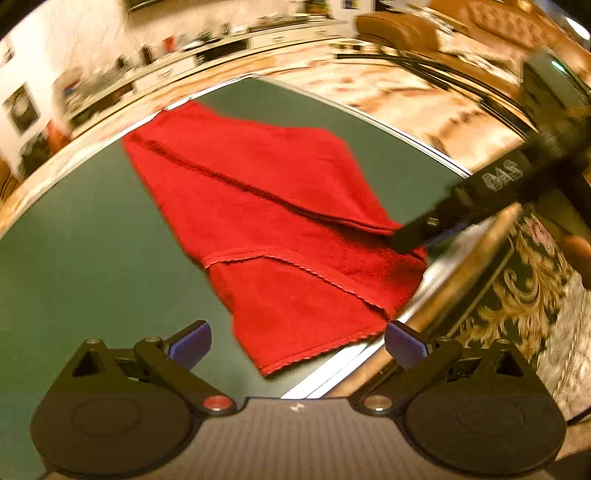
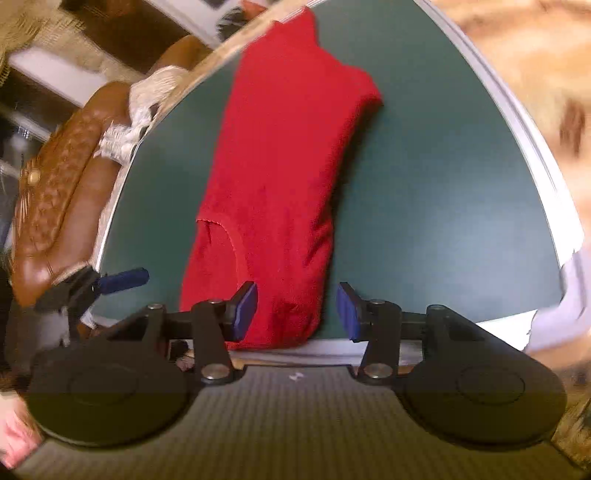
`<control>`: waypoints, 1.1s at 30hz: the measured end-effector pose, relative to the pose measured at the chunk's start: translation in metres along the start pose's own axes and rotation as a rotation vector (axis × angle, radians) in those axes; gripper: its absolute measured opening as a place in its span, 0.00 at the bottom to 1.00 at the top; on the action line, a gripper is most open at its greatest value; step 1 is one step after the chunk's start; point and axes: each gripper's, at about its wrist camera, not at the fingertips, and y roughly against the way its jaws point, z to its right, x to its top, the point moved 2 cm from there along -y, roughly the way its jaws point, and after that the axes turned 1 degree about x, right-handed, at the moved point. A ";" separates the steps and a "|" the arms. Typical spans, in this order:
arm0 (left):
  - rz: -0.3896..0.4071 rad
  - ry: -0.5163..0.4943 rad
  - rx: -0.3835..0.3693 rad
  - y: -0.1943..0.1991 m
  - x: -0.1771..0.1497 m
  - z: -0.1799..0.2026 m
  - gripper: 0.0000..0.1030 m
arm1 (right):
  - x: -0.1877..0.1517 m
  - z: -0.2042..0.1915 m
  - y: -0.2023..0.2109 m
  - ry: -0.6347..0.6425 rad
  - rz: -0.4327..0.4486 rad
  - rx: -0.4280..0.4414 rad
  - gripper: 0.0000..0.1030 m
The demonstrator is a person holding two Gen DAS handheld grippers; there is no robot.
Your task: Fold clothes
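Right gripper [image 2: 296,310] fingers apart; folded red garment [image 2: 280,177] lengthwise away across table [image 2: 424,184].

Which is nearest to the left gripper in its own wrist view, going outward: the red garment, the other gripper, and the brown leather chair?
From the left gripper:
1. Red garment, straight ahead on the green table.
2. Right gripper, ahead to the right, at the garment's edge.
3. Brown leather chair, beyond the table, upper right.

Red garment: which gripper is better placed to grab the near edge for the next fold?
Probably right. The right gripper is open with the red garment end between its pads at the table edge. The left gripper is open, off the cloth.
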 end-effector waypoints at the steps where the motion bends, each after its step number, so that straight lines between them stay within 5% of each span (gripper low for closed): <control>1: -0.002 -0.014 -0.006 -0.002 0.001 0.003 0.99 | 0.000 -0.001 -0.003 -0.011 -0.004 -0.002 0.52; 3: -0.008 -0.034 -0.017 -0.010 0.004 0.008 0.99 | 0.000 -0.006 -0.010 -0.018 -0.013 -0.016 0.37; 4: -0.012 -0.048 -0.024 -0.013 0.005 0.011 0.99 | 0.001 -0.007 -0.014 -0.035 -0.023 -0.015 0.14; 10: -0.002 -0.169 0.042 -0.030 0.007 0.027 0.99 | 0.013 -0.018 -0.013 -0.200 -0.016 0.123 0.13; 15: 0.050 -0.118 0.124 -0.042 0.012 0.020 0.94 | 0.033 -0.030 -0.001 -0.265 0.002 0.215 0.13; 18: 0.072 -0.063 0.111 -0.049 0.015 0.013 0.69 | 0.041 -0.030 0.002 -0.296 -0.001 0.236 0.13; 20: 0.082 -0.031 0.079 -0.049 0.014 0.006 0.23 | 0.047 -0.029 0.001 -0.297 -0.001 0.240 0.13; 22: 0.096 -0.007 0.053 -0.044 0.012 -0.001 0.14 | 0.050 -0.031 0.003 -0.265 -0.003 0.228 0.16; 24: 0.111 0.018 0.026 -0.040 0.010 -0.009 0.07 | 0.052 -0.035 0.006 -0.166 0.013 0.166 0.20; 26: 0.123 0.039 0.003 -0.035 0.008 -0.016 0.07 | 0.049 -0.042 0.016 -0.019 0.023 0.118 0.34; 28: 0.129 0.053 -0.008 -0.031 0.007 -0.021 0.07 | 0.039 -0.052 0.029 0.193 0.075 0.085 0.42; 29: 0.129 0.061 -0.010 -0.030 0.008 -0.024 0.07 | 0.032 -0.058 0.034 0.313 0.103 0.045 0.56; 33: 0.138 0.100 -0.037 -0.032 0.018 -0.037 0.07 | -0.012 -0.080 0.026 0.812 0.158 -0.183 0.74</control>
